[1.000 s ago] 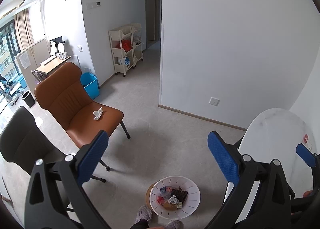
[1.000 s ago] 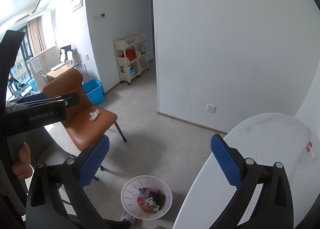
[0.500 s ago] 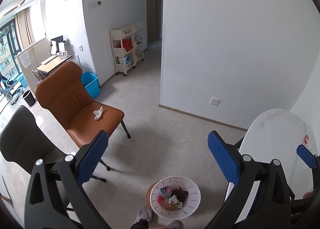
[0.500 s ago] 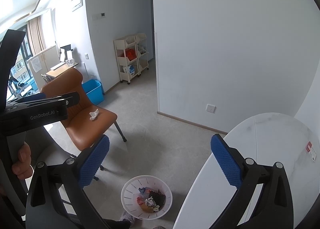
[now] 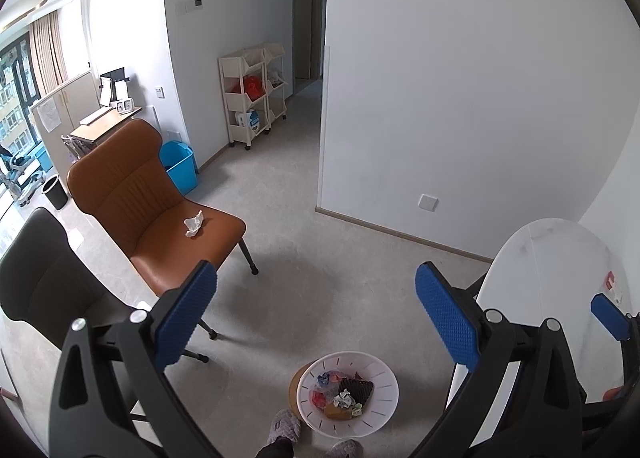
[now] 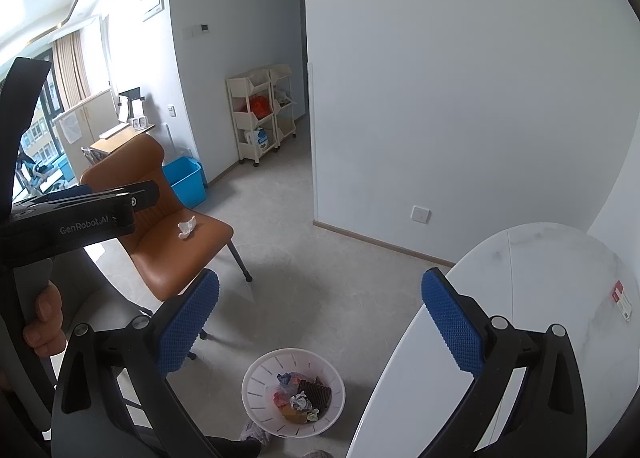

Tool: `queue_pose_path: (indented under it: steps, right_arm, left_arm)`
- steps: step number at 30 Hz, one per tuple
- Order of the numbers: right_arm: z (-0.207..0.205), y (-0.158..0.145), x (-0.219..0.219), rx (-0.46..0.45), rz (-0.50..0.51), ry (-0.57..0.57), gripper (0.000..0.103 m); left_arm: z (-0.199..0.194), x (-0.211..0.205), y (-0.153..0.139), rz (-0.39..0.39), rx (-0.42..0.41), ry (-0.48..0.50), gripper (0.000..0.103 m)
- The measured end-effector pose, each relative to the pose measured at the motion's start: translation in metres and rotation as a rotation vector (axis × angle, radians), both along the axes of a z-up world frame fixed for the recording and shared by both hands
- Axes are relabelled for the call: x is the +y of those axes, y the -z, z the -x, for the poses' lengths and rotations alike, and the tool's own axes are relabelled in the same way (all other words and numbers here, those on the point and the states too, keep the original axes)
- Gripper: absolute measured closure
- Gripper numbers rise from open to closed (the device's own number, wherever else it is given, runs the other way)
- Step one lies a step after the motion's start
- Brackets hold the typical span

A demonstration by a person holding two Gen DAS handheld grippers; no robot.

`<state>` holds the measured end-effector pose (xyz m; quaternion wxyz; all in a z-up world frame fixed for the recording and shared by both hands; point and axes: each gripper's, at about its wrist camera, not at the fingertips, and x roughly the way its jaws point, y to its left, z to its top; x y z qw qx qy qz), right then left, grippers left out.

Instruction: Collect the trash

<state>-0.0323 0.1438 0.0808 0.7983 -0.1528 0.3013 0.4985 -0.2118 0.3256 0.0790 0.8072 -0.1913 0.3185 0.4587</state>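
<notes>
On the orange chair point(image 5: 160, 218) seat lay a crumpled white tissue point(image 5: 194, 223), well apart from both claws. Down on the floor stood a white basket point(image 5: 384, 410) of mixed trash point(image 5: 342, 398), its pieces too small and jumbled to name; slippered feet point(image 5: 285, 426) beside it were cut off by the frame edge. Left claw point(image 5: 316, 322) and right claw point(image 6: 320, 328) both hung spread wide, gripping nothing, high above the floor. Only part of the white marble table point(image 6: 540, 298) showed, the rest hidden behind the right claw's frame. A small red-and-white label point(image 6: 622, 300) on it was unreadable. Fingers point(image 6: 44, 322) held the left tool's handle at the picture's left edge.
</notes>
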Motion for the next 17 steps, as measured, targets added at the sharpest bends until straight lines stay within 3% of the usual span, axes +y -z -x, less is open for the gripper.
queue_pose_path:
  steps: [17]
  right_arm:
    - [0.0027,0.0043,-0.0003,0.001,0.004,-0.003,0.002]
  left_arm:
    - [-0.0075,0.0031,0.0013,-0.005,0.017,0.003,0.008]
